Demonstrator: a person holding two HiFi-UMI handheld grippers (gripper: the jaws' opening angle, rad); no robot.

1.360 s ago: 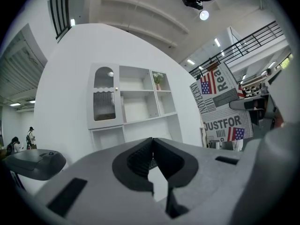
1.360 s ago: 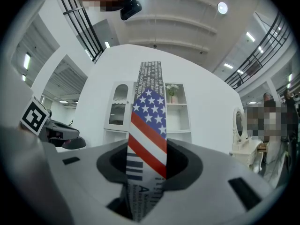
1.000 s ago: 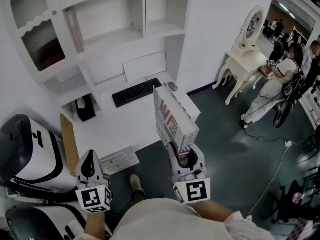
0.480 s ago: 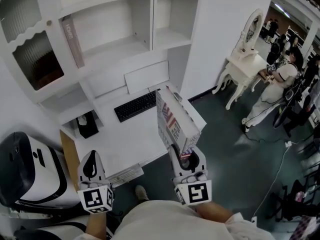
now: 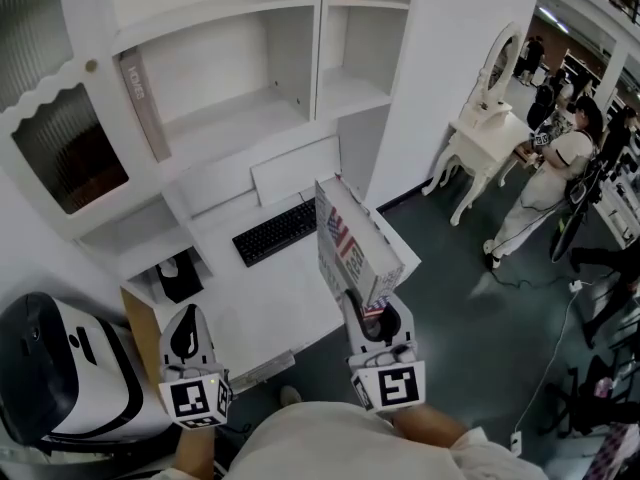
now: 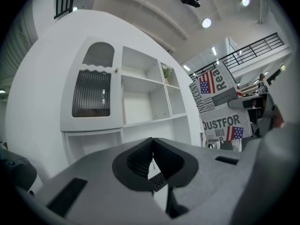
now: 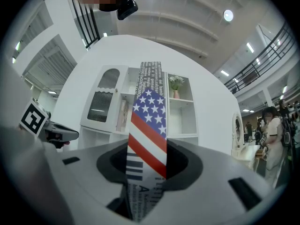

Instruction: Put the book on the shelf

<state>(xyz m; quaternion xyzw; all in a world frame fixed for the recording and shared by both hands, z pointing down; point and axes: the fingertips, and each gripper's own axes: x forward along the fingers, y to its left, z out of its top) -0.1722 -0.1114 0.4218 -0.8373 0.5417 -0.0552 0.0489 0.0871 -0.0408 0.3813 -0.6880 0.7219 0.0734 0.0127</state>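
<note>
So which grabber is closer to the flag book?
Right. The right gripper is clamped on the lower end of the book. The left gripper is shut and empty, off to its left, apart from it.

Wide shelf compartment (image 5: 240,118) open and mostly bare, only a pale upright book (image 5: 143,103) at its left end, narrow compartment (image 5: 345,88) beside it free, keyboard (image 5: 275,233) and black object (image 5: 178,273) taking part of the tabletop (image 5: 285,288) below

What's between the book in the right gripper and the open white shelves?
In the head view, a black keyboard on the white desk lies between the flag-printed book and the white shelves.
</note>
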